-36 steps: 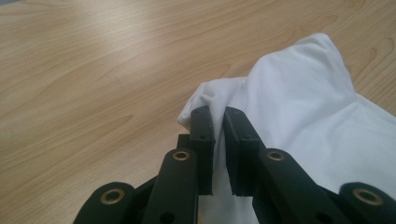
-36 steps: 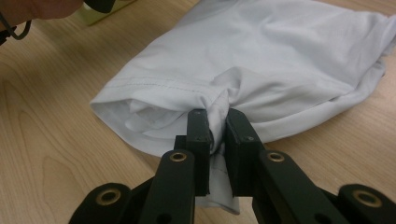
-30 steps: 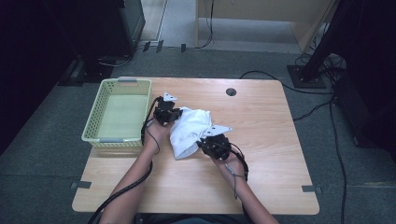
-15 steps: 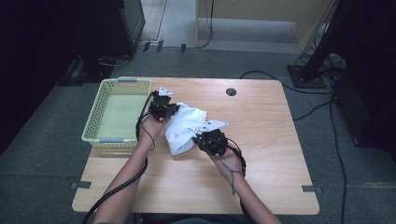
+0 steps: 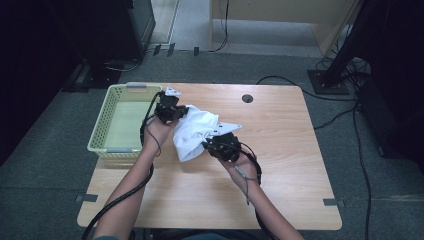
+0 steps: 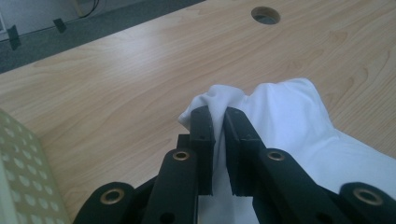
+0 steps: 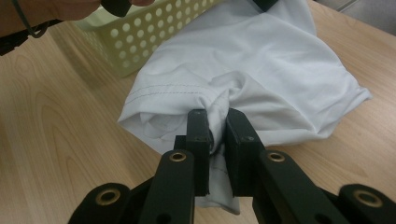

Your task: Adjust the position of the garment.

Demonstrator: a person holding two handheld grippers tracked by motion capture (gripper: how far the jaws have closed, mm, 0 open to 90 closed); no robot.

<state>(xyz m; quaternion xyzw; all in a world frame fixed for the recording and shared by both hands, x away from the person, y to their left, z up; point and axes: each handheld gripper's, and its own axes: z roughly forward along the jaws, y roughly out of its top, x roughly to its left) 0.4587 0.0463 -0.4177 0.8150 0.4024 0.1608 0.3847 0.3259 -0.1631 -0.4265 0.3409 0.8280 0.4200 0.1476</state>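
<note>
The white cloth [image 5: 194,131] is near the middle of the table [image 5: 280,165], toward its left edge, just beside the yellow-green basket [image 5: 107,131] at the far left corner. The left gripper [image 6: 218,122] pinches a fold at the far end of the cloth, and the right gripper [image 7: 218,125] pinches a bunched fold at the near end. Each bite takes only a thin gather, so I think the fabric could slip out of one claw if the hands pull apart. The hanging part could also catch on the basket rim. No brand, label or writing can be read anywhere.
</note>
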